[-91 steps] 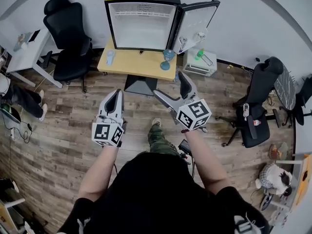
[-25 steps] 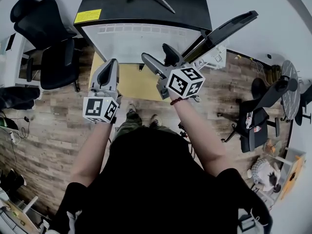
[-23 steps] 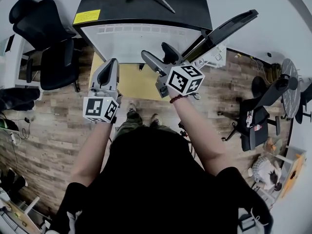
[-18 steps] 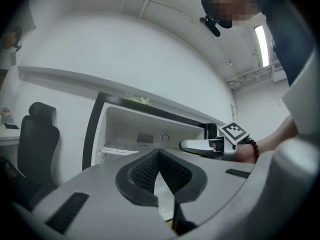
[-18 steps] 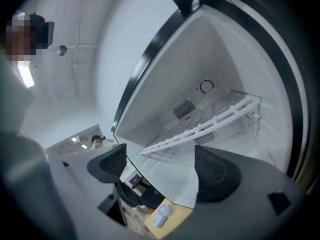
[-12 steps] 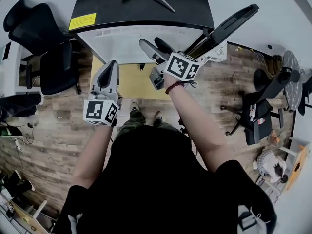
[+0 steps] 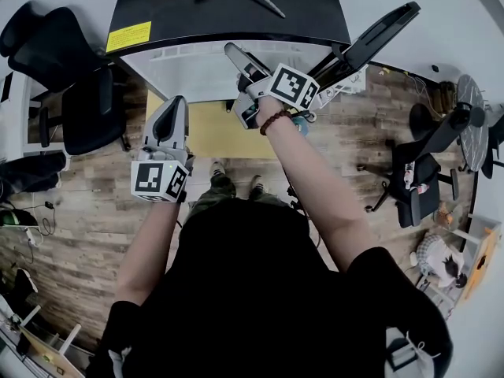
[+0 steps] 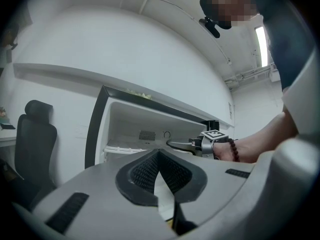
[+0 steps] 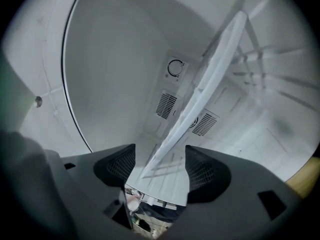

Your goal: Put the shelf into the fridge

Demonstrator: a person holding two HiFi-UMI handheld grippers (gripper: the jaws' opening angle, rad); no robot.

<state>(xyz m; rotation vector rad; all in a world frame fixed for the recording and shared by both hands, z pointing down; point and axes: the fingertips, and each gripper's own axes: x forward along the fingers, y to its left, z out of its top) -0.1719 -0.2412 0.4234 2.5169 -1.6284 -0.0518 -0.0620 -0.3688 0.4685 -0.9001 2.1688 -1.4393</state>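
Observation:
The fridge (image 7: 228,10) stands open, its black top below me and its door (image 7: 378,34) swung out to the right. My right gripper (image 7: 239,81) reaches into the white cavity, rolled on its side. In the right gripper view the white wire shelf (image 9: 210,79) runs slantwise, and its front rail lies between the jaws of my right gripper (image 9: 155,161). Those jaws have just been closing, but a gap still shows on each side of the rail. My left gripper (image 7: 175,105) hangs back over the yellow table (image 7: 205,132), shut and empty; its own view shows its fingertips (image 8: 159,154) meeting.
A black office chair (image 7: 63,77) stands left of the fridge and another (image 7: 429,172) at the right. A person (image 7: 437,262) is low at the far right. The table's edge runs just under the fridge opening. Wood floor lies around my feet.
The right gripper has moved forward into the fridge opening and rolled over, its marker cube now tipped to the side. The left gripper has hardly moved. Since the earliest frame I have stepped up to the fridge.

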